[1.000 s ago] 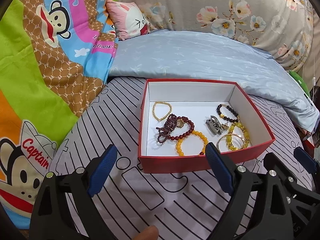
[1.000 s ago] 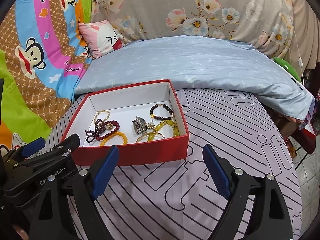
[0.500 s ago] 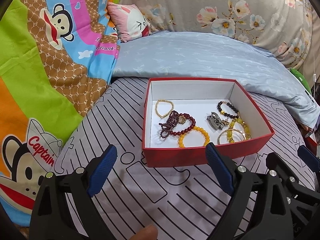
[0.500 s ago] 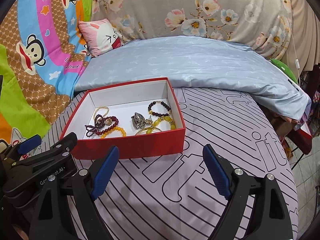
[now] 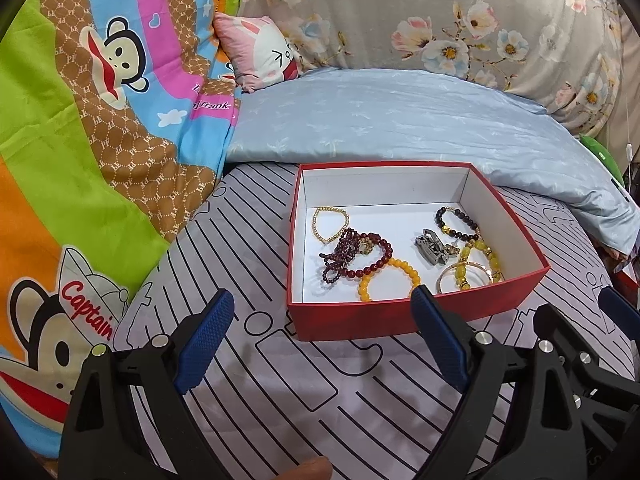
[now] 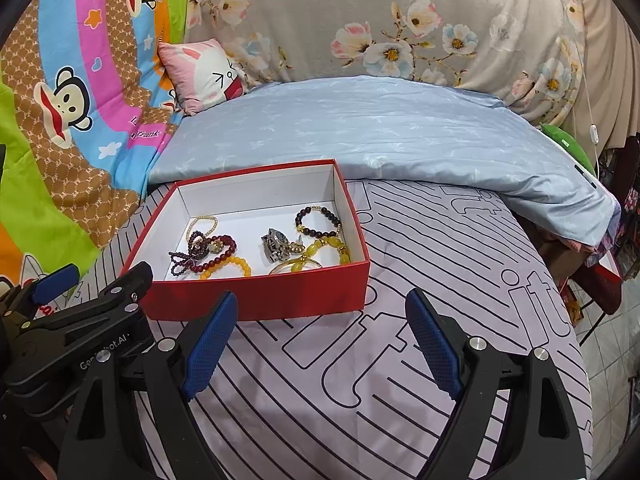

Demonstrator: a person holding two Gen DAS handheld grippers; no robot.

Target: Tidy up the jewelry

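A red box [image 5: 400,322] [image 6: 256,298] with a white inside sits on the lilac striped bedsheet. In it lie a thin gold bracelet [image 5: 329,224], dark red bead strands [image 5: 352,254], an orange bead bracelet [image 5: 390,280], a metal clip [image 5: 432,246], a black bead bracelet [image 5: 456,224] and yellow bead bangles [image 5: 472,268]. My left gripper [image 5: 322,338] is open and empty, just in front of the box's near wall. My right gripper [image 6: 320,338] is open and empty, in front of the box's right corner.
A light blue quilt [image 5: 400,120] lies behind the box. A cartoon monkey blanket [image 5: 80,160] rises on the left, with a pink rabbit pillow [image 5: 260,50] and floral fabric [image 6: 400,20] at the back. The bed edge drops off at the right [image 6: 592,280].
Both grippers have drawn back and away from the box, which now looks smaller and farther. Both stay open. The jewelry in the box has not moved.
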